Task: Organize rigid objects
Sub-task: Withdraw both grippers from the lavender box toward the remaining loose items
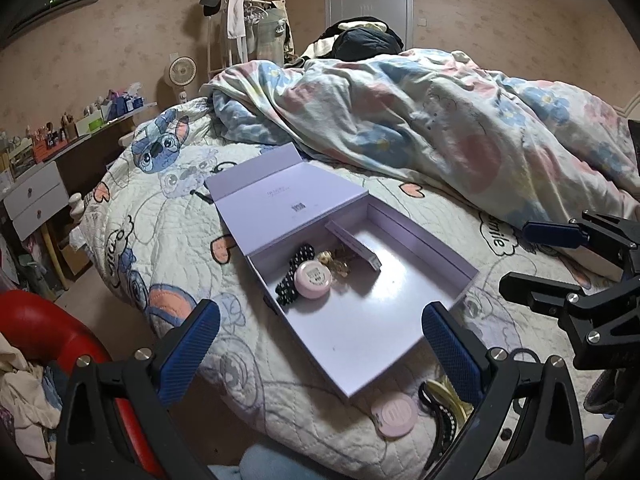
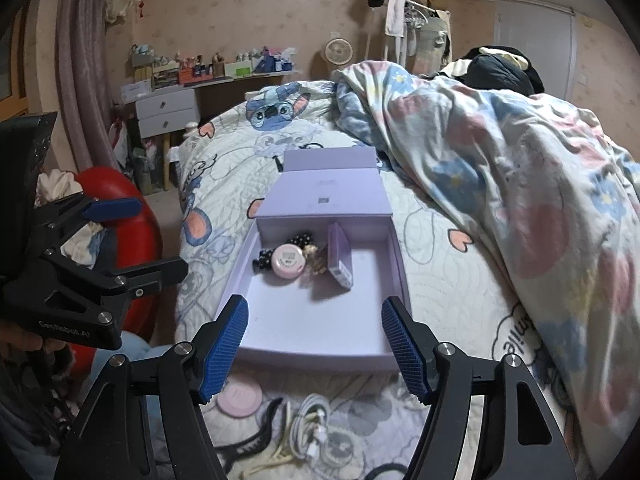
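An open lilac box (image 1: 384, 332) (image 2: 288, 336) lies on the bed, lid folded back. Inside sit a pink round case (image 1: 313, 280) (image 2: 287, 261), a black polka-dot hair tie (image 1: 294, 270) (image 2: 264, 258), gold trinkets (image 1: 338, 261) (image 2: 316, 258) and a lilac divider card (image 1: 354, 242) (image 2: 340, 258). In front of the box lie a second pink round case (image 1: 396, 414) (image 2: 239, 398), a black hair claw (image 1: 438, 412) (image 2: 256, 436) and a coiled white cable (image 2: 314, 428). My left gripper (image 1: 320, 344) is open and empty over the box's near end. My right gripper (image 2: 316, 348) is open and empty above the box's front edge.
A crumpled floral duvet (image 1: 420, 120) (image 2: 500, 168) fills the bed's right side. A red round object (image 1: 48, 332) (image 2: 124, 216) sits left of the bed. A cluttered desk with white drawers (image 2: 168, 110) stands by the far wall.
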A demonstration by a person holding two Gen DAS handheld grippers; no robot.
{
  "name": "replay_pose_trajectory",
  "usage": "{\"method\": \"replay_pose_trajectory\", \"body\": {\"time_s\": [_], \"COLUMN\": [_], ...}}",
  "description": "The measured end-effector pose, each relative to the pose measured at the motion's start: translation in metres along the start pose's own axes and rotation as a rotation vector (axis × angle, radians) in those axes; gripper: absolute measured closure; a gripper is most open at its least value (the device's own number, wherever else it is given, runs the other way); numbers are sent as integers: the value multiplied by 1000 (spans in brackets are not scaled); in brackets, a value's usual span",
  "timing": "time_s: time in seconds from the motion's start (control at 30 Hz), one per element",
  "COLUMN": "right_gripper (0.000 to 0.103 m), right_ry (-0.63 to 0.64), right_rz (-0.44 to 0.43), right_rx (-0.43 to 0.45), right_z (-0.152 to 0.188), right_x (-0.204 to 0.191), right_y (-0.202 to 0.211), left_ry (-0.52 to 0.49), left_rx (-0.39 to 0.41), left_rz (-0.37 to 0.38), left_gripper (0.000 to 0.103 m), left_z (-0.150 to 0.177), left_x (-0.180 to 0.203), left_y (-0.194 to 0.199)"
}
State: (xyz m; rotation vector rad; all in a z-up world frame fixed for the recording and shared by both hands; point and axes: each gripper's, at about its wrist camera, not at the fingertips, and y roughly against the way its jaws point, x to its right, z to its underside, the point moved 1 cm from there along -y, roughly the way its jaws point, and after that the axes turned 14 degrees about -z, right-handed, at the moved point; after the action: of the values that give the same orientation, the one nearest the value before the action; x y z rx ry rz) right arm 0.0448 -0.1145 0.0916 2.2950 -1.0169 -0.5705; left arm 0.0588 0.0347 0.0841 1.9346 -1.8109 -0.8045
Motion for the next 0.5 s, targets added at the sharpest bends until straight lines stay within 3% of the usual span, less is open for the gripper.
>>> {"method": "replay_pose_trajectory", "body": {"time_s": [0.5], "right_gripper": [30], "right_ry": [-42], "right_rz": [-2], "right_rx": [-25], "right_z": [51], "right_x": [-14], "right_y": [3], "left_ry": [-19], "left_rx": [-66], "left_rz": [27], "left_gripper": [0], "left_z": [45], "left_x": [16], "left_y": [6]}}
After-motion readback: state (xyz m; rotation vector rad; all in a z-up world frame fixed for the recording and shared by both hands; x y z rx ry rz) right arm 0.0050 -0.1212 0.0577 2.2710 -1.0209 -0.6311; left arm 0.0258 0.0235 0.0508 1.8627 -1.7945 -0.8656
